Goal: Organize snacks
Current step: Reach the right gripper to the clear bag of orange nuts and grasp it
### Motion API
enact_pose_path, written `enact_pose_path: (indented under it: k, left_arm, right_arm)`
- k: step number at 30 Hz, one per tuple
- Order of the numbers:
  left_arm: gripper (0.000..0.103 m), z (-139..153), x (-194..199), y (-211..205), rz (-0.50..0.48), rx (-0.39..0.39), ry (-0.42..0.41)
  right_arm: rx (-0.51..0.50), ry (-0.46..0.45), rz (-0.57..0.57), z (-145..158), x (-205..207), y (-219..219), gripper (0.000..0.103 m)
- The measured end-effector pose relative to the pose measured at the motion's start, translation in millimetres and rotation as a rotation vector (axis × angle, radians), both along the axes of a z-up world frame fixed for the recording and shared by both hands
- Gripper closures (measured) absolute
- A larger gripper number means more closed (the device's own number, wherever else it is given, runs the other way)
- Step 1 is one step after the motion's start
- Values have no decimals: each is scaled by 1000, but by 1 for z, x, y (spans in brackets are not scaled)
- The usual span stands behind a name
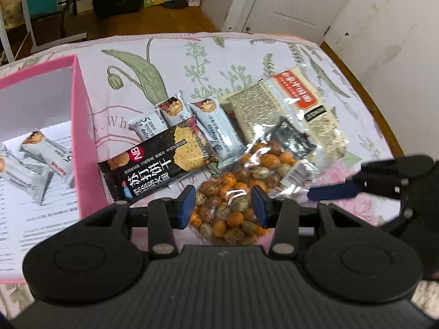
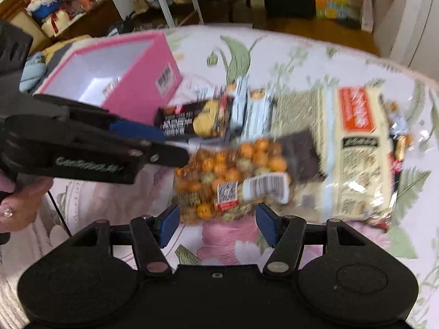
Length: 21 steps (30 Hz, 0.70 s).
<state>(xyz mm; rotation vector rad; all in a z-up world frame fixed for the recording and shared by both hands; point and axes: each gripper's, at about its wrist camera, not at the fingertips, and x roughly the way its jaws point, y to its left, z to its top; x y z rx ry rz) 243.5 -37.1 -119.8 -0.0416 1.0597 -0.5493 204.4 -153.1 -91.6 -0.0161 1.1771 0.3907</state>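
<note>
A clear bag of orange and green coated nuts (image 1: 247, 181) lies on the floral tablecloth. My left gripper (image 1: 223, 205) hovers over the bag's near end, open, pads not touching it. My right gripper (image 2: 216, 219) stands open at the near edge of the same bag (image 2: 233, 172); one of its fingers (image 1: 332, 193) shows at the right of the left wrist view. A black cracker packet (image 1: 159, 161), several white bars (image 1: 219, 131) and a cream packet with a red label (image 1: 288, 104) lie beyond. The pink box (image 1: 82, 137) at the left holds white bars (image 1: 46, 148).
The round table's wooden rim (image 1: 384, 126) curves along the right. A printed paper sheet (image 1: 27, 219) lies in the box. A person's hand (image 2: 22, 200) is low on the left in the right wrist view. Beyond the table are a white door (image 1: 288, 2) and stored bags and boxes.
</note>
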Motion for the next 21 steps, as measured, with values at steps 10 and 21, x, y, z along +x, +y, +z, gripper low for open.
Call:
enact_pose_path:
  k: [10, 21]
  left_arm:
    - [56, -39, 25, -5, 26, -2, 35]
    - [48, -49, 36, -1, -16, -85, 134]
  right_arm:
    - [64, 135, -50, -38, 14, 9, 32]
    - [8, 134, -43, -45, 19, 8, 28]
